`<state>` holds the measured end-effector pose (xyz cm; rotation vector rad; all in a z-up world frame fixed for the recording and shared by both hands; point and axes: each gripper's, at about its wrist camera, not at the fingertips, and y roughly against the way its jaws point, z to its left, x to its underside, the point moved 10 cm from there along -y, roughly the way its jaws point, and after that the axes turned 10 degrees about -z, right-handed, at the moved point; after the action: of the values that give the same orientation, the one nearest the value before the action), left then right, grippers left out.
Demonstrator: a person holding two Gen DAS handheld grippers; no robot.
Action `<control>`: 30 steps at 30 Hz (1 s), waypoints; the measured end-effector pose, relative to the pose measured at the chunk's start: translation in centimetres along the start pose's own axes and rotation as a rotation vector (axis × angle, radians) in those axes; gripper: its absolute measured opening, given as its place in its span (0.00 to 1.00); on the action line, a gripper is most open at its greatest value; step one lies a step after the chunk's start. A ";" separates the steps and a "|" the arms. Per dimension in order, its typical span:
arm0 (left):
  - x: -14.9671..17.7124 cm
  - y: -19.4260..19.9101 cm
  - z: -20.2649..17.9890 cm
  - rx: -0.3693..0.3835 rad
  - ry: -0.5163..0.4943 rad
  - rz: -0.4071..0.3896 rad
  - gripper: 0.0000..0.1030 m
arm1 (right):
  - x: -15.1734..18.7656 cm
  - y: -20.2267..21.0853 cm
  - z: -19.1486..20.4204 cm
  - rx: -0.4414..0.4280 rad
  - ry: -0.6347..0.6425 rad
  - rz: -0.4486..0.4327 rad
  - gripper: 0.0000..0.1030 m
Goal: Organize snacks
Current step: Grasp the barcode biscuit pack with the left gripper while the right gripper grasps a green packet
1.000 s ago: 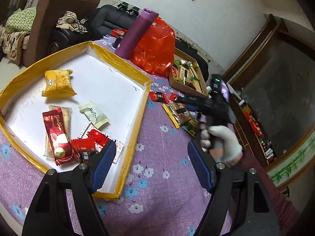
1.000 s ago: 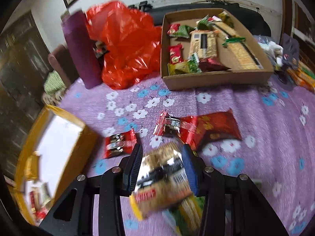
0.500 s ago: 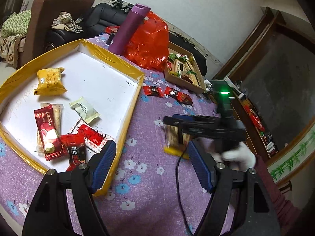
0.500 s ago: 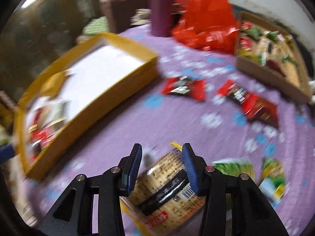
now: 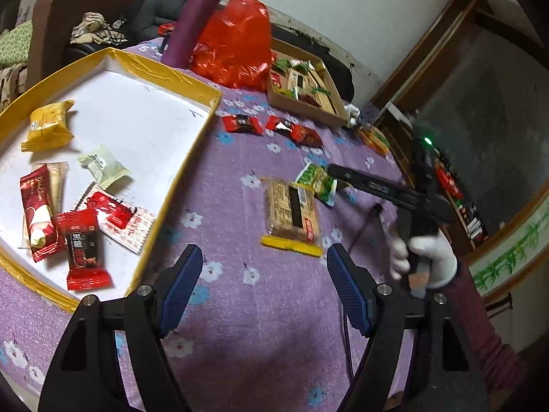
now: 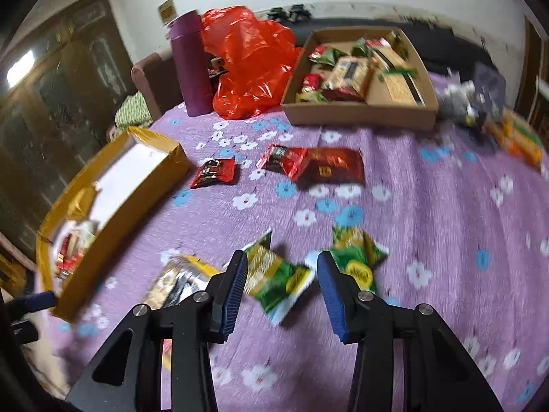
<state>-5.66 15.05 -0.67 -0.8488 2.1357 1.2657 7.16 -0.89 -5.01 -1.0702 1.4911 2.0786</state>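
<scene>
Right gripper (image 6: 279,283), jaws just opening and empty, hangs low centre over a green packet (image 6: 278,279); cracker pack (image 5: 291,214) lies mid-frame. Left gripper (image 5: 262,286) is spread. Next: pinch the packet.

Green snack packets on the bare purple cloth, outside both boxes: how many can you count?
2. One green packet lies between the right gripper's open fingers; the other packet lies just right of it. Others may be hidden.
</scene>
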 end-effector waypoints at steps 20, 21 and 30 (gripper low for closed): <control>1.4 -6.5 -2.4 -0.109 -0.173 0.129 0.73 | 2.4 0.2 -2.2 -0.014 -0.096 0.010 0.34; 1.6 -7.6 -2.7 -0.114 -0.193 0.147 0.73 | 2.4 0.6 -2.4 -0.026 -0.114 -0.002 0.34; 0.8 -13.5 -5.0 -0.159 -0.346 0.170 0.73 | 2.7 0.9 -3.4 -0.080 -0.205 -0.012 0.34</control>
<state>3.14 5.34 -6.80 -0.4714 1.8792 1.5590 6.08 -4.75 -6.97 -0.8619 1.3093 2.1821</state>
